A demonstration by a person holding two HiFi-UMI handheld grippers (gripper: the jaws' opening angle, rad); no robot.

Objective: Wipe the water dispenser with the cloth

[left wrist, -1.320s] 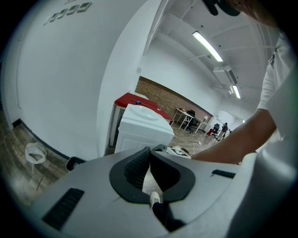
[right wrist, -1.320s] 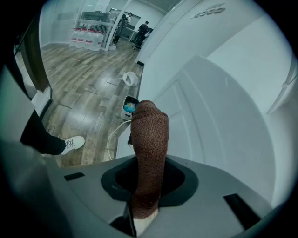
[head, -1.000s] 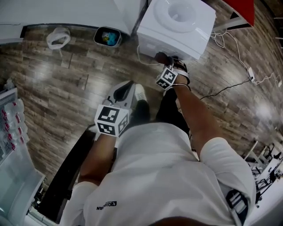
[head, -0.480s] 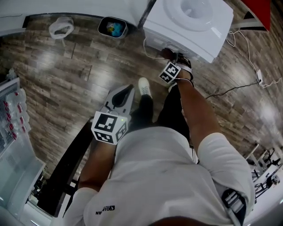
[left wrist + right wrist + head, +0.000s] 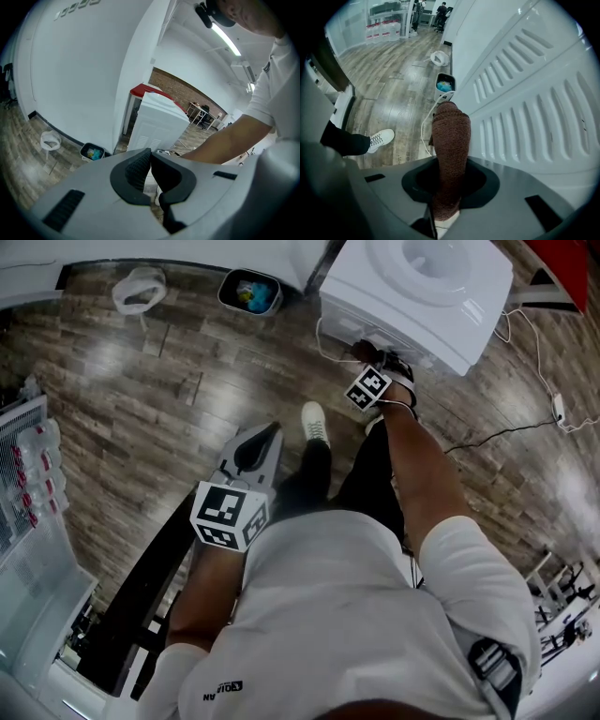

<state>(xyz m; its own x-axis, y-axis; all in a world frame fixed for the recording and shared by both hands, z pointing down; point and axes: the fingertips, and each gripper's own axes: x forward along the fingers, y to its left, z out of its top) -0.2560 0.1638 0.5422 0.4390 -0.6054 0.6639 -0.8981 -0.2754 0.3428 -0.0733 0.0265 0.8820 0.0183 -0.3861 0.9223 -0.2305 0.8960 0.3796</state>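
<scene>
Bright, even indoor light. The ceiling strip light [image 5: 225, 35] glares in left gripper view; soft glare patches on wood floor [image 5: 112, 362]. Top of water dispenser [image 5: 422, 287] nearly blown out. Both gripper views: heavy fisheye w/ dark vignetted corners, nearest foreground soft; cloth [image 5: 451, 140] sharp.

- We hold the left gripper [image 5: 262, 439] close to the torso, elbow bent, jaws pressed together with nothing between them.
- We extend the right arm forward and down; the right gripper [image 5: 367, 360] clamps the cloth [image 5: 451, 140].

Bin [image 5: 248, 292] left of the water dispenser [image 5: 417, 298], cloth [image 5: 451, 136] beside it
</scene>
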